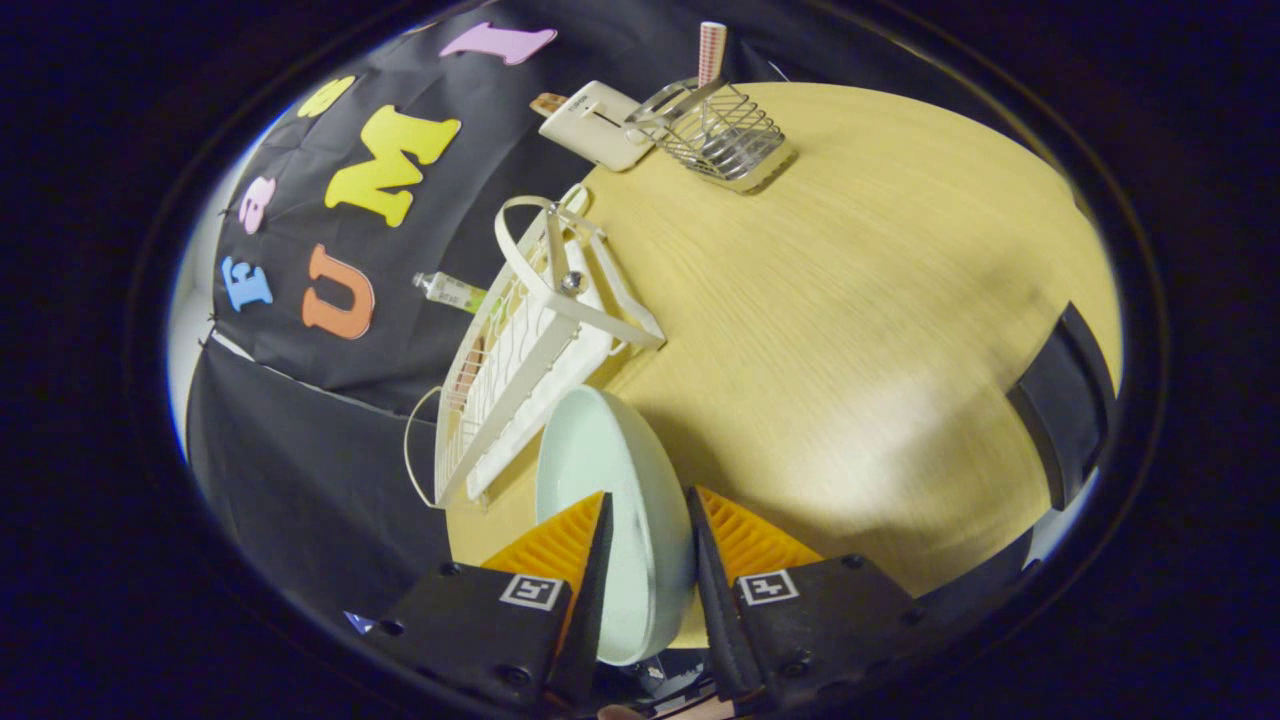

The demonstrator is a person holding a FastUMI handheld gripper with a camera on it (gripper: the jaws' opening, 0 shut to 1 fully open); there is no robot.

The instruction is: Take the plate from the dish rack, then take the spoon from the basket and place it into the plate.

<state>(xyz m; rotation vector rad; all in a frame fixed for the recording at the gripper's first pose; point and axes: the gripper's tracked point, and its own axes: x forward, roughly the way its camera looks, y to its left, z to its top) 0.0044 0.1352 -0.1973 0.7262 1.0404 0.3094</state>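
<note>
**Claw holding a pale plate on edge beside the dish rack**

The claw [648, 525] reaches forward over a light wooden desk [850, 300], and the whole scene appears rolled to one side. Its two fingers [590, 560] are drawn narrow, with a pale mint plate [610, 480] clamped between them. The plate stands on its edge; one finger lies against its hollow inner face and the other against its back. The plate's rim extends past the fingertips toward the rack.

Just ahead of the plate's far rim is a white dish rack [520, 370] with thin wire bars and a looped handle. It sits along the desk edge nearest the black booth wall. The plate's rim is very close to the rack's lower rail, and whether they touch cannot be told. A small tube [452, 291] shows past the rack, against the wall.

Farther along the same desk edge, towards the far corner, lies a flat white box [595, 125]. Just beside it stands a wire basket [720, 135] with a patterned spoon handle [711, 52] sticking up out of it. The basket is well apart from the claw and the rack.

The wide middle of the desk, on the side away from the rack, is bare wood. A dark strap-like object [1065, 400] sits at the opposite desk edge.
</note>
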